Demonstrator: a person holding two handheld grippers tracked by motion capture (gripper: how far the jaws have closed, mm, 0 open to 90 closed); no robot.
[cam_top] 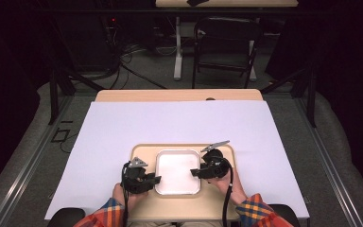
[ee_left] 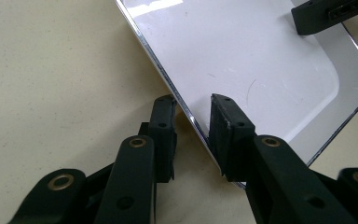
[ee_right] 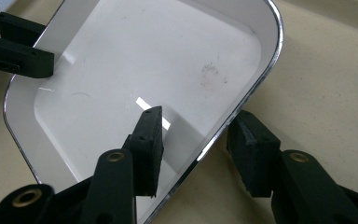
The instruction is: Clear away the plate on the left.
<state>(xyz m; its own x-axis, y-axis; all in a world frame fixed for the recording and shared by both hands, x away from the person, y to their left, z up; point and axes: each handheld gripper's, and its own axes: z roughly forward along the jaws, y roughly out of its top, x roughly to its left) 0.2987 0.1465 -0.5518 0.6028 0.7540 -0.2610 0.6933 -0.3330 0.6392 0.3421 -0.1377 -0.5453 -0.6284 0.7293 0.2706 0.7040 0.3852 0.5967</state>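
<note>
The white metal tray (cam_top: pixel 177 171) is set on a beige board (cam_top: pixel 142 152) on the worktop. Its left rim is straddled by the left claw (ee_left: pixel 193 122), its right rim by the right claw (ee_right: pixel 200 135); both are spread, not pinching.

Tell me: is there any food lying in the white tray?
No. The white tray is bare inside, with just a faint smudge and light scratches on its floor in the right gripper view.

My shallow white square tray (cam_top: pixel 177 171) with rounded corners and a shiny chrome rim lies flat and empty on the beige board, a faint speckled smudge (ee_right: pixel 212 74) marking its glossy inside.
</note>
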